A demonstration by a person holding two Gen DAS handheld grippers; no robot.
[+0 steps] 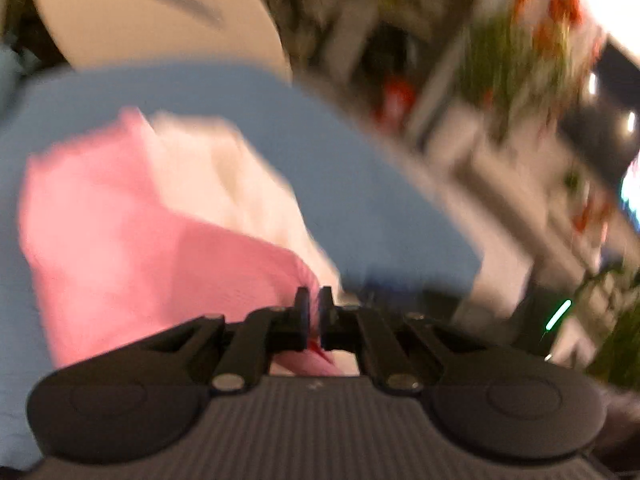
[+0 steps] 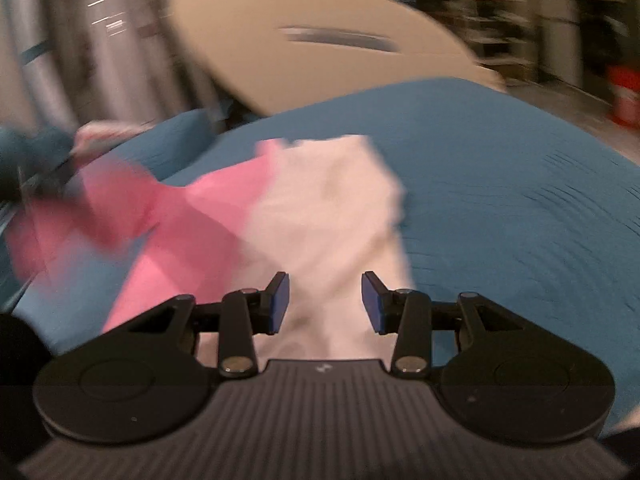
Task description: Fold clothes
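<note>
**A:** What is shown, from largest to smallest?

**B:** A blue cloth surface point(image 2: 500, 184) is shown, bearing a pink-and-white garment point(image 2: 320, 200) near its middle. The left gripper point(image 1: 314, 304) is seen nearly closed, with pink fabric pinched between its pads. The right gripper point(image 2: 325, 300) is held partly open above the white portion; nothing is clamped.

**A:** How is the step best carried out?

**B:** The white edge should be taken by the right gripper level with the left's hold, so that the fold is drawn evenly.

**A:** And the room for moving?

**B:** Bare cloth lies to the right; a beige panel point(image 2: 320, 60) stands behind the far edge. Detail is lost to blur.
</note>
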